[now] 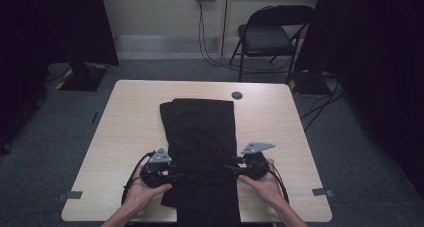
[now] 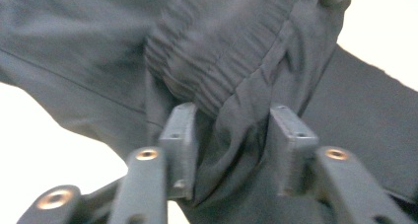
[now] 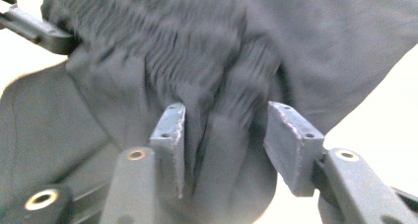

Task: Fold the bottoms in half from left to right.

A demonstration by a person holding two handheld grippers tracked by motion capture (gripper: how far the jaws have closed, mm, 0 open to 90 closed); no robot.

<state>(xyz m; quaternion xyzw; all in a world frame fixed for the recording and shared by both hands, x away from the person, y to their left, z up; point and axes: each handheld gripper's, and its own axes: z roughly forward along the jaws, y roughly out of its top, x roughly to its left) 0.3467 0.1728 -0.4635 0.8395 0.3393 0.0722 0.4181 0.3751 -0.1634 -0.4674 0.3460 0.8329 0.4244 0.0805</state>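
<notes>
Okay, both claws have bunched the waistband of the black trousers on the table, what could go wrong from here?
1. The left claw and right claw each hold a thick wad of the trousers' gathered waistband; it could slip out when lifted.
2. The trousers overhang the table's near edge, so they may slide off.
3. Uneven pulling could undo the fold.

Left gripper (image 1: 172, 176): black body, grey three-cornered plate on top, black cable looped from rear. Right gripper (image 1: 234, 168): same build, grey plate, black cable trailing. Jaws in both gripper views were black bars with brass-coloured round fittings. Pads (image 2: 180, 145) were grey rectangular blocks with small screw holes; pads (image 3: 291, 142) looked scuffed. Forearms were bare, no sleeves seen.
</notes>
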